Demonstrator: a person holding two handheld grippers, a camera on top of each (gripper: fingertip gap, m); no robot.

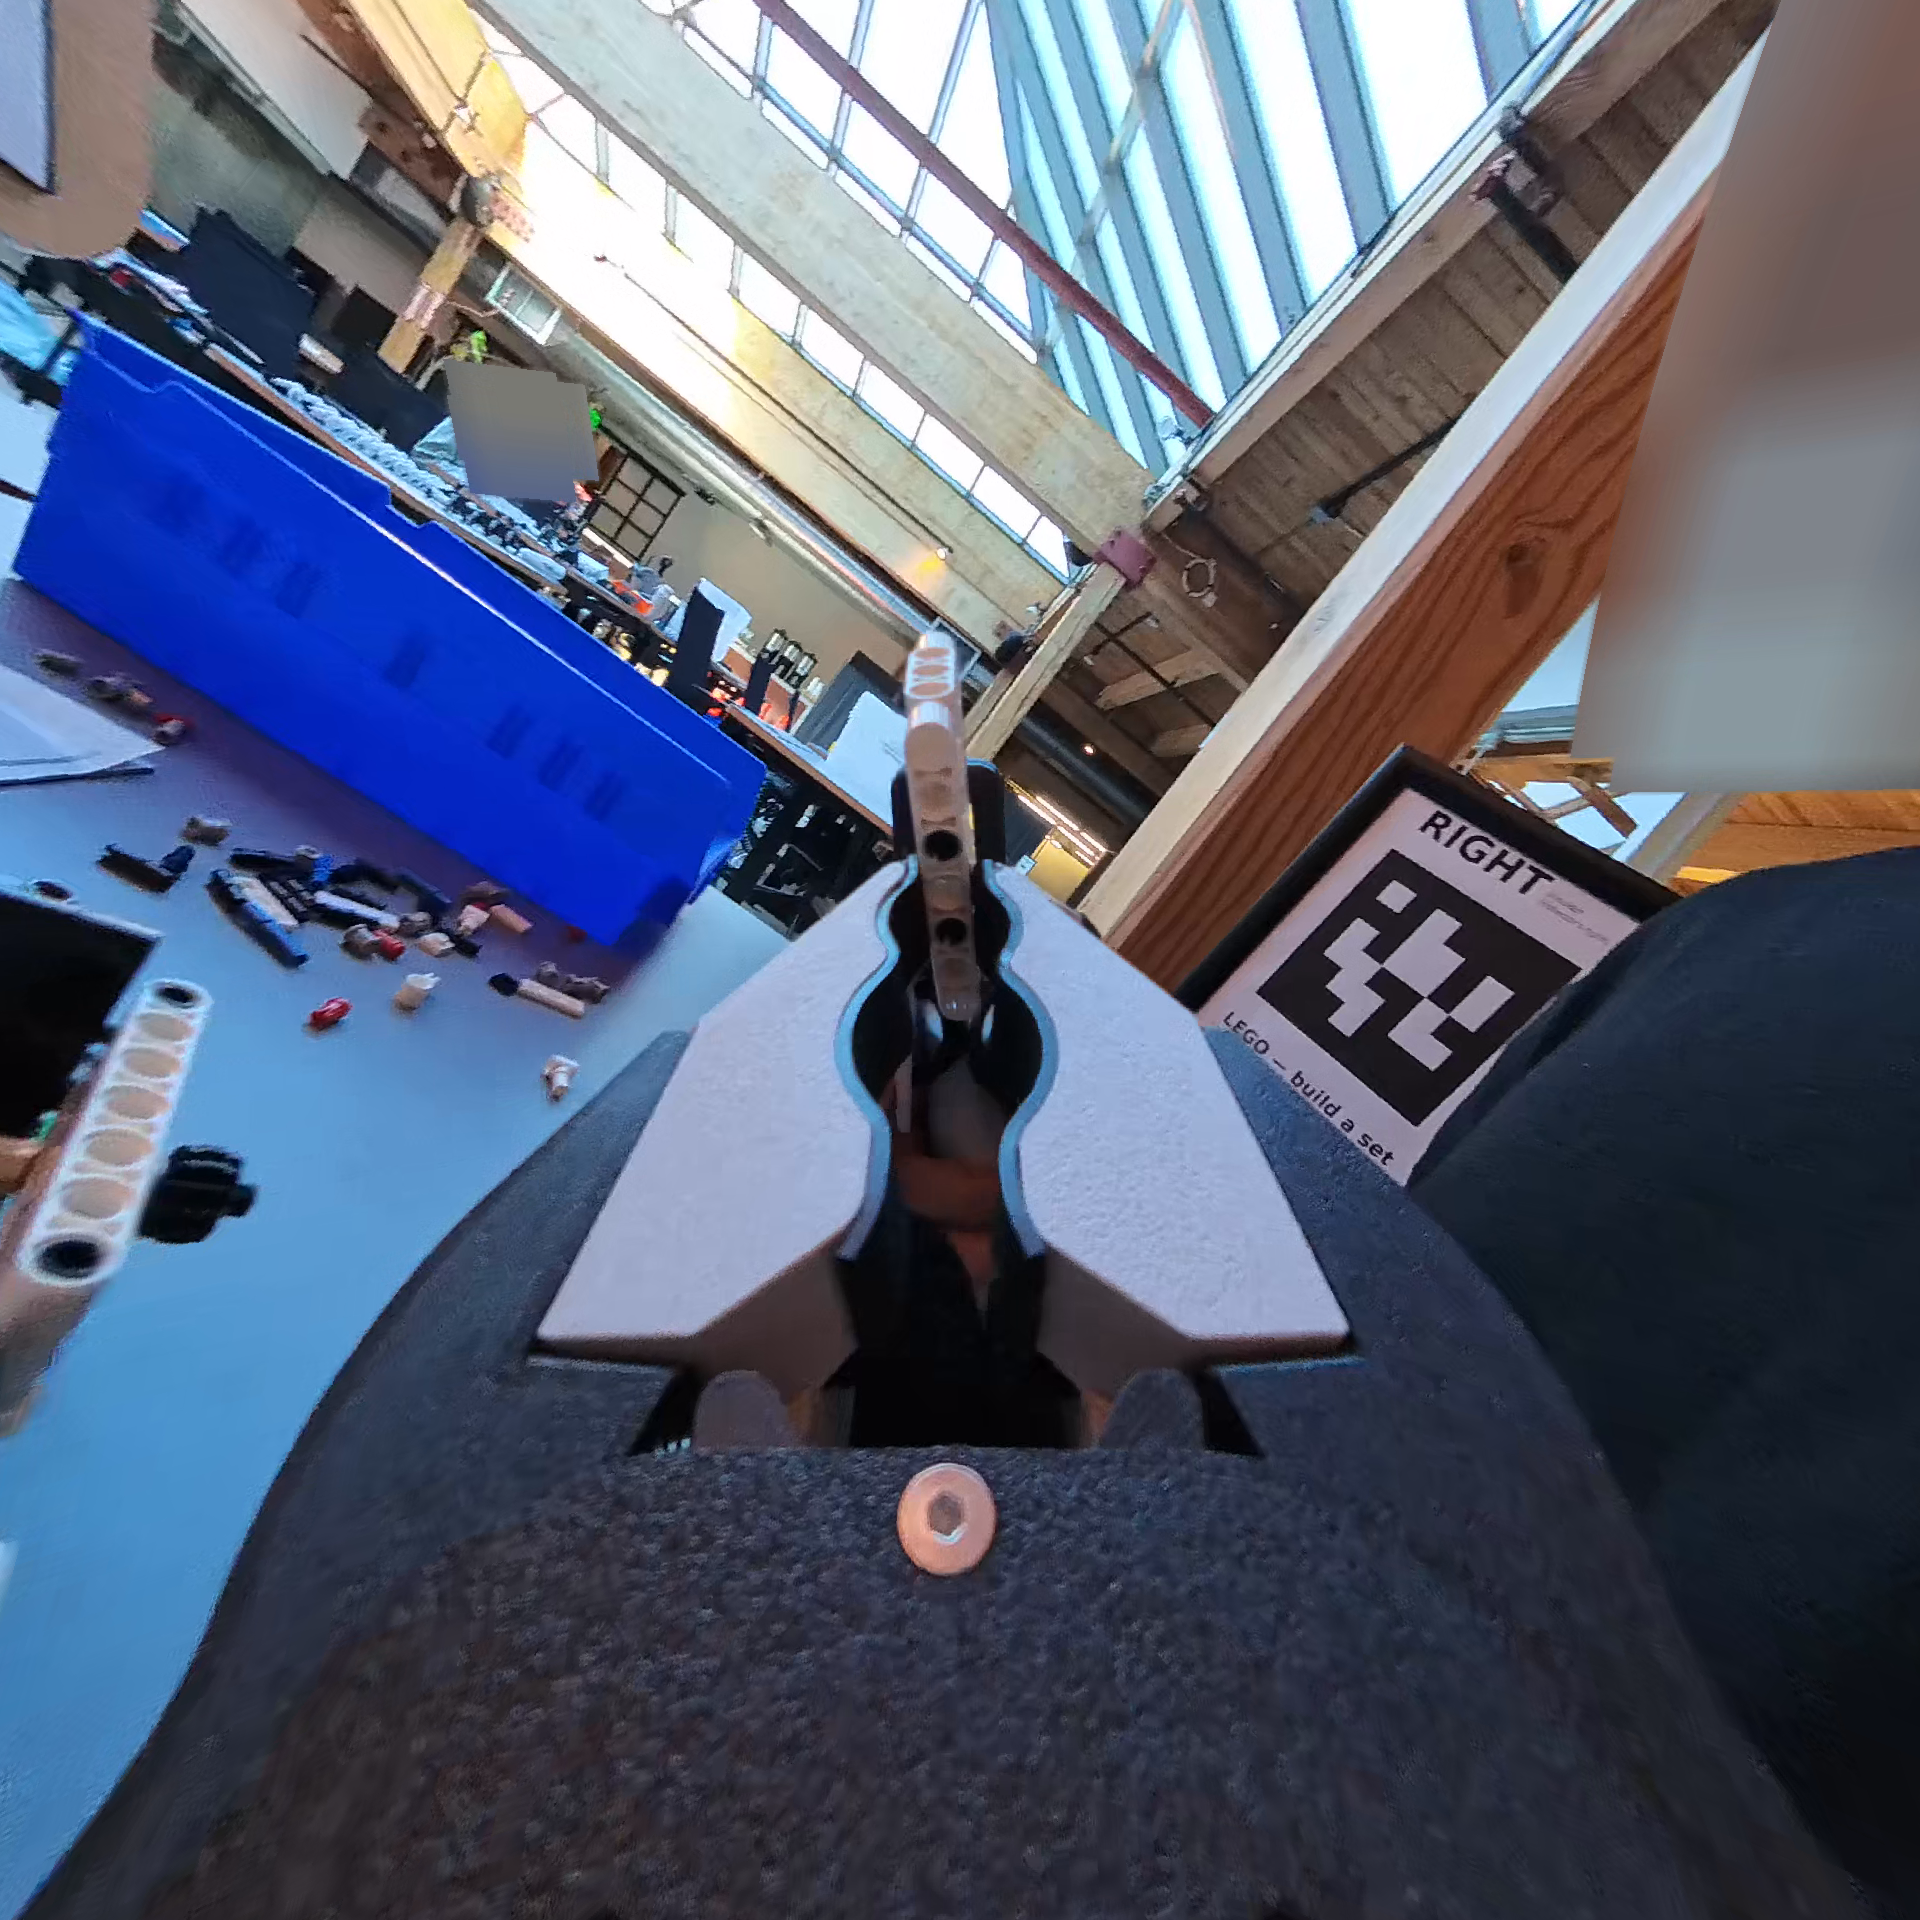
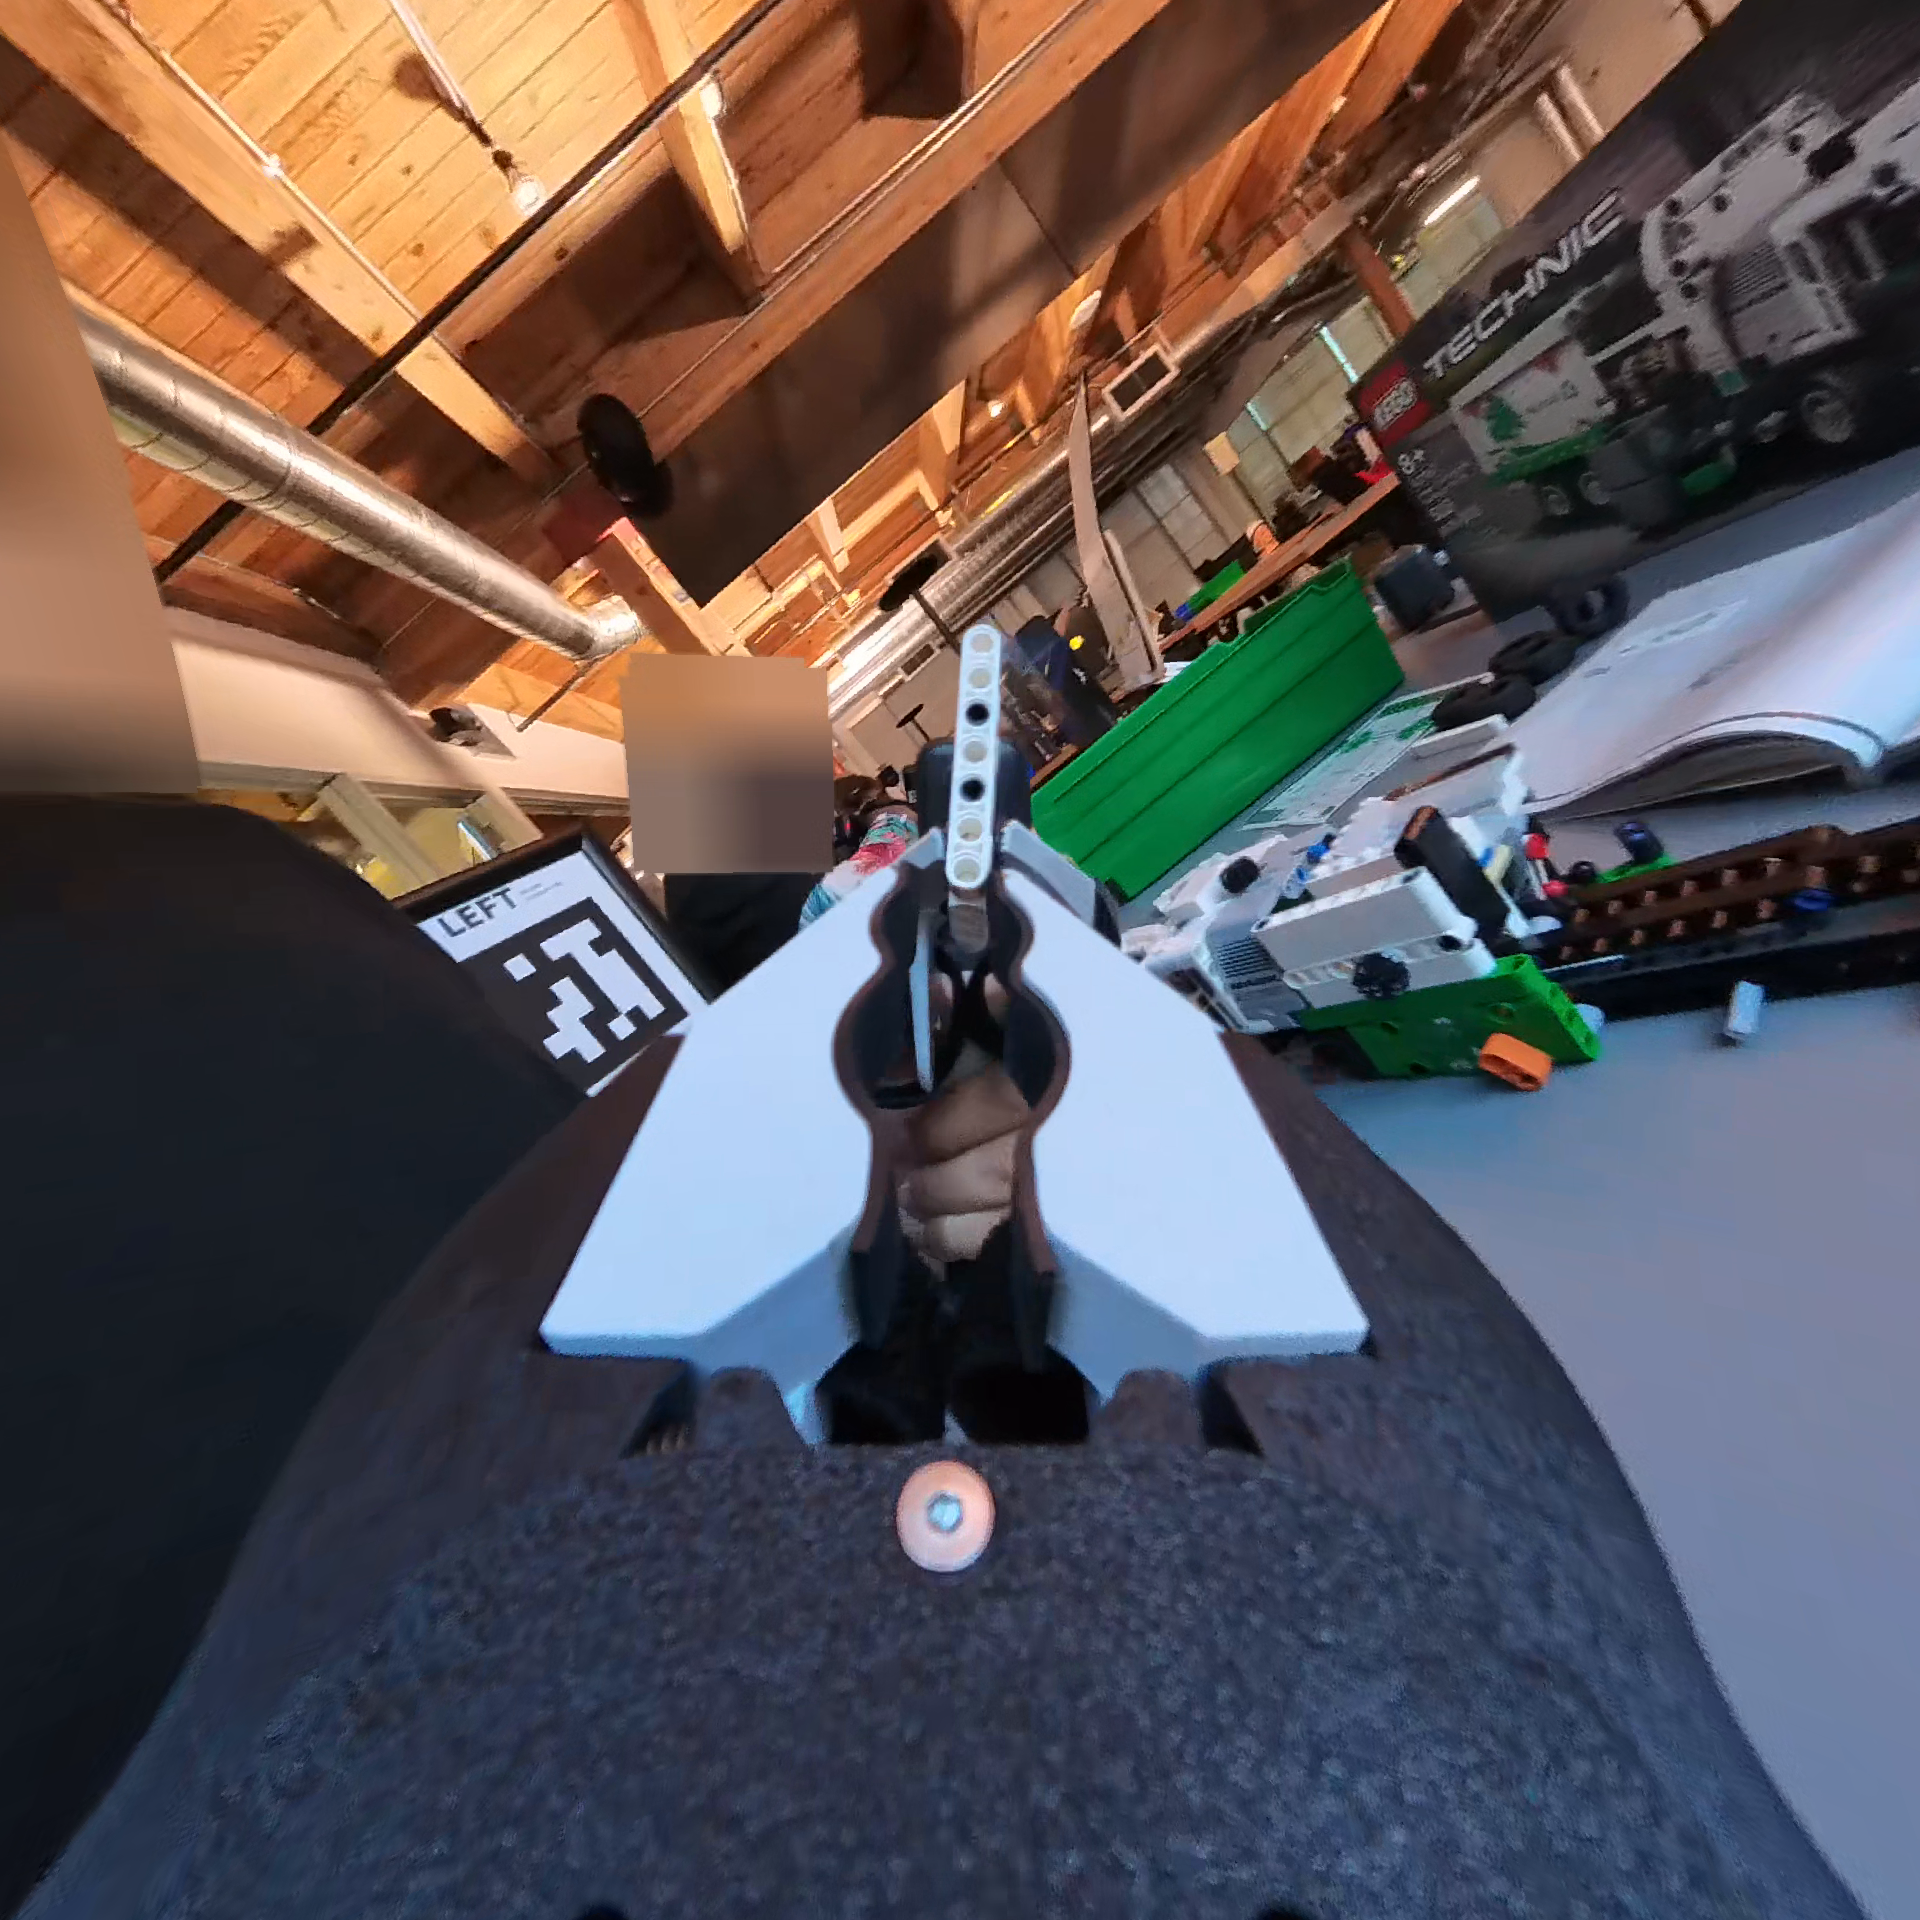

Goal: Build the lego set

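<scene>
Both grippers are raised above the table and face each other tip to tip. My left gripper [image 1: 940,883] is shut on the lower end of a white beam with holes [image 1: 932,727], which stands upright. In the right wrist view my right gripper [image 2: 961,883] is shut on what looks like the same white beam [image 2: 977,727]. A black part [image 2: 935,779] sits right behind the beam. Whether it is a piece or a fingertip is unclear. A partly built white and green model [image 2: 1351,956] lies on the grey table [image 2: 1662,1351].
Several loose small pieces [image 1: 343,914] lie near a blue bin [image 1: 364,623]. Another white beam with a black pin [image 1: 114,1132] is at the lower left. A green bin [image 2: 1216,727], an open booklet [image 2: 1714,686], black wheels [image 2: 1527,655] and the set box [image 2: 1662,312] stand beyond the model. My left and right fingertips are right by each other.
</scene>
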